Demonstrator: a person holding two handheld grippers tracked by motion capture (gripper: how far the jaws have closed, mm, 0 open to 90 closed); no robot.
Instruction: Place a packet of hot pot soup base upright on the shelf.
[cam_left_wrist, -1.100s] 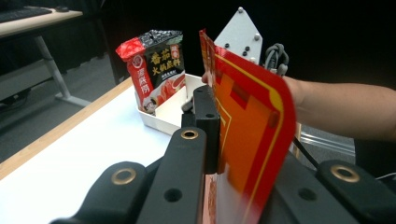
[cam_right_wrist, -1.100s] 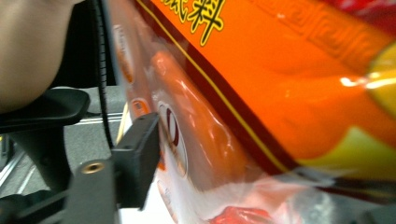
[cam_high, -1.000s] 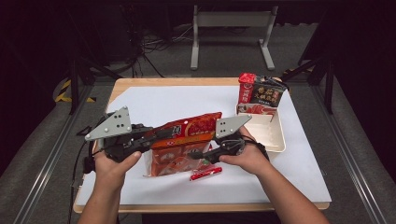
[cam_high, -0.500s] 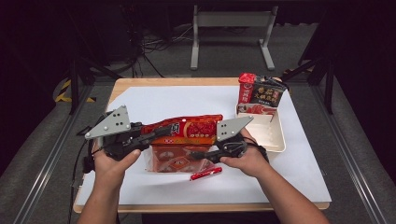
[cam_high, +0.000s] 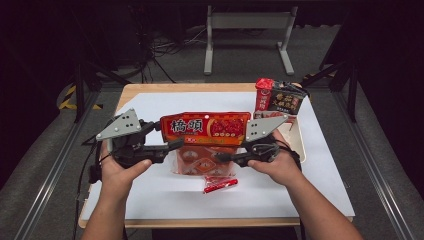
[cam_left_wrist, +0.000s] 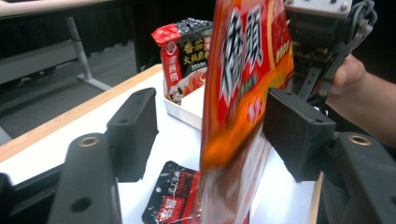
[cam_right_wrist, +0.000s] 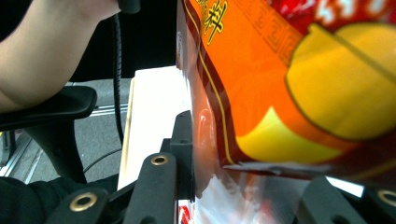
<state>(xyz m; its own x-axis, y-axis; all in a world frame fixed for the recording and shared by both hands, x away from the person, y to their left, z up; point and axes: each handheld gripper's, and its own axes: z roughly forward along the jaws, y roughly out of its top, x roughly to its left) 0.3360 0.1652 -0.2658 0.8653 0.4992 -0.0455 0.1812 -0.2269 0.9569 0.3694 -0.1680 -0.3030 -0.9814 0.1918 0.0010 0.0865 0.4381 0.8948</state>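
A red and orange snack bag (cam_high: 205, 127) hangs upright over the middle of the table, printed face toward the high view. My right gripper (cam_high: 223, 157) has just been closing and is shut on the bag's lower right part; in the right gripper view the bag (cam_right_wrist: 289, 84) runs between the jaws of the right gripper (cam_right_wrist: 252, 186). My left gripper (cam_high: 174, 145) has just been opening. In the left gripper view the bag (cam_left_wrist: 247, 70) stands between the jaws of the left gripper (cam_left_wrist: 212, 126), its left pad (cam_left_wrist: 133, 126) well clear of the bag.
A small red sachet (cam_high: 220, 185) lies on the white sheet below the bag, and a black and red sachet (cam_left_wrist: 170, 198) lies under my left gripper. A white tray (cam_high: 298, 137) at the right holds upright noodle packs (cam_high: 280, 99). The wooden table edge (cam_high: 200, 222) runs along the front.
The bag went from lying slanted to hanging upright and higher. The right gripper rose with it. The left gripper's jaws came apart off the bag's left end.
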